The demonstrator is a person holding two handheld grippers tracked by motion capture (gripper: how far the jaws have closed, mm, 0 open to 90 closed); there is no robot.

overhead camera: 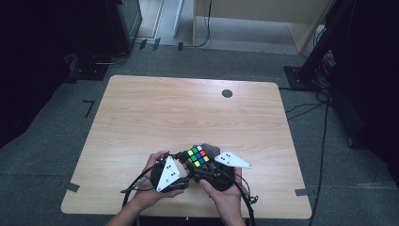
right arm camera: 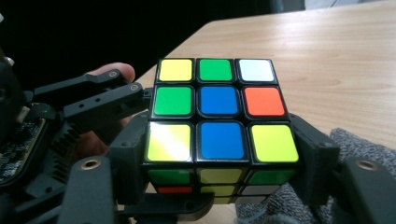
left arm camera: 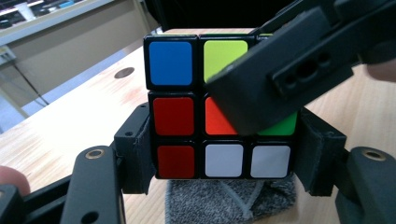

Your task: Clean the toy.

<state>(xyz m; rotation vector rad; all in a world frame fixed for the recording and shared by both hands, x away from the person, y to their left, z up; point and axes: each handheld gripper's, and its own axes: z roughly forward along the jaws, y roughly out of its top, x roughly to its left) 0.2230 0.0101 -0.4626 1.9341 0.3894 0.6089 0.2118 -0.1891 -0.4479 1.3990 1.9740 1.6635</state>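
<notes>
A light wooden tabletop (overhead camera: 141, 117) with rounded corners fills the middle of the high view, standing on grey carpet floor (overhead camera: 56, 155). A round dark disc (overhead camera: 227, 93) sits in its surface at the upper right. A grey knitted cloth (overhead camera: 210, 149) lies on it at lower centre, near the front edge.

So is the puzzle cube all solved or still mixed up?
Mixed up. The cube has yellow, green, white, blue and orange squares on one face, and blue, red, white squares on another.
</notes>
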